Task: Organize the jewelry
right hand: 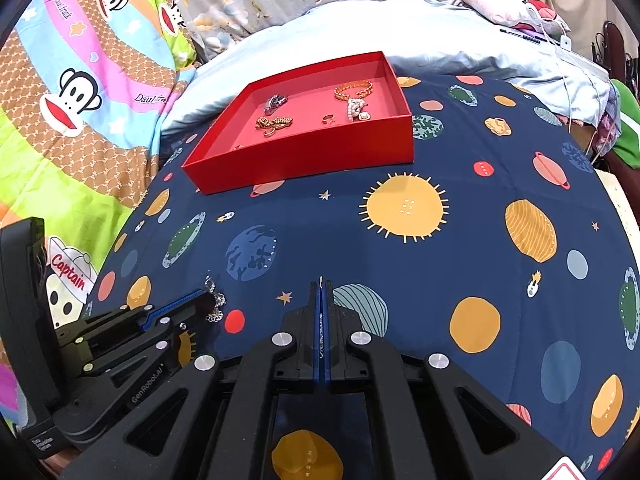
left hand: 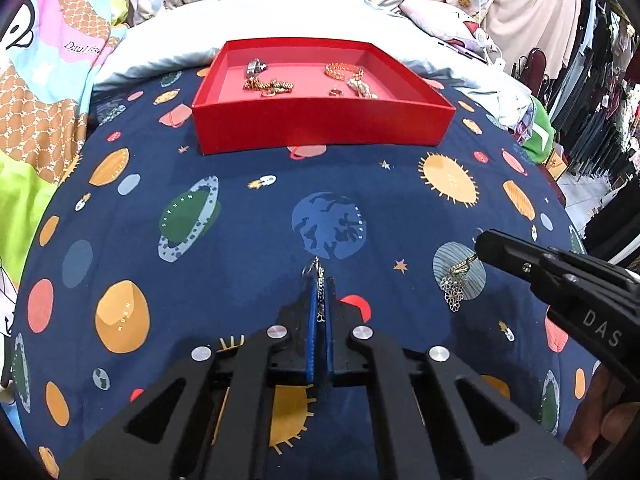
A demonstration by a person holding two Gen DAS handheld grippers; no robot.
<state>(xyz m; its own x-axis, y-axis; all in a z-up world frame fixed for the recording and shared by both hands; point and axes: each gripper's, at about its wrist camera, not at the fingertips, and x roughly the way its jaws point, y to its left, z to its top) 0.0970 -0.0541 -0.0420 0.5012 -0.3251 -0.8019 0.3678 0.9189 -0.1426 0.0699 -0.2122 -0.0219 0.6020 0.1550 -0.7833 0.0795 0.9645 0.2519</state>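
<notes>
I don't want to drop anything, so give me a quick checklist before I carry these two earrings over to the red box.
1. Left gripper shut on its earring: ok, the piece sits between the blue pads.
2. Right gripper shut on the flower earring: ok, it dangles from the closed tips.
3. Flower earring hanging free of the blanket: cannot tell.
4. Red box open and ahead of both grippers: ok.
5. Bare floor left inside the box: ok, beside the gold bracelet and ring.
6. Box sitting level on the soft bedding: cannot tell.
</notes>
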